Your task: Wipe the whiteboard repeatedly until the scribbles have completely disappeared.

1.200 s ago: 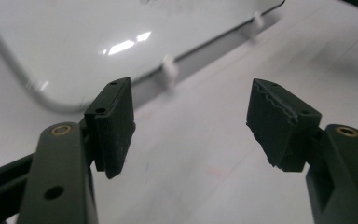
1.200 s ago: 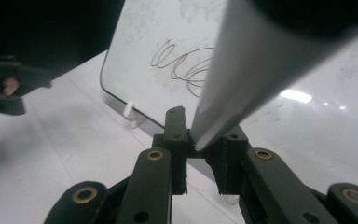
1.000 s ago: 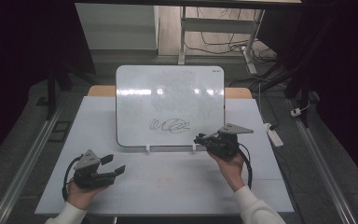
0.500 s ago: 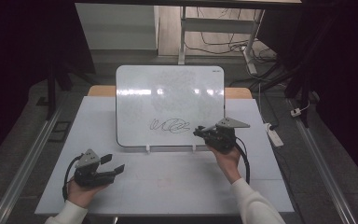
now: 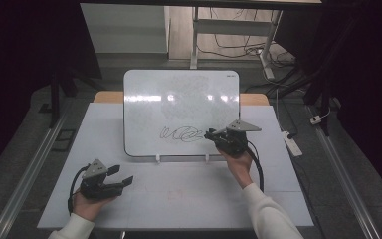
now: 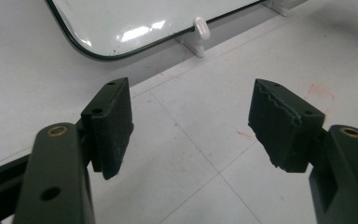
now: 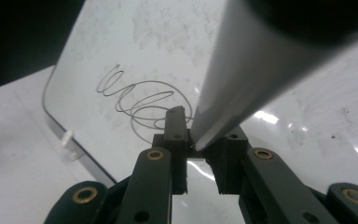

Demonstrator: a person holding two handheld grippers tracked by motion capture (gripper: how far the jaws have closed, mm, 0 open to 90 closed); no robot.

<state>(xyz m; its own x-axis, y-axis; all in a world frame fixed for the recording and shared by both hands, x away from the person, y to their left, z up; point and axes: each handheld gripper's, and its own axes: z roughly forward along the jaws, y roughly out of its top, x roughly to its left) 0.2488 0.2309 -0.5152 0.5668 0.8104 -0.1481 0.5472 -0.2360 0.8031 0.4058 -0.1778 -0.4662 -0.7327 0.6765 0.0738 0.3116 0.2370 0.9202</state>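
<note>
In the right gripper view a grey marker (image 7: pixel 242 79) runs out of frame at the top, blurred, its tip hidden between the jaws; whether it touches the whiteboard (image 5: pixel 179 94) cannot be told. The right gripper (image 5: pixel 213 135) is clenched on that marker at the board's lower right, just beside the black scribble (image 5: pixel 181 134). The whiteboard leans on white clips (image 6: pixel 200 29) at the table's (image 5: pixel 189 194) far edge. The left gripper (image 5: pixel 124 180), jaws wide apart and holding nothing, hovers near the table's front-left corner

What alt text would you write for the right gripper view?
The right gripper clamps a grey marker against a tilted whiteboard, beside a looping scribble. A white table lies lower left.
</note>
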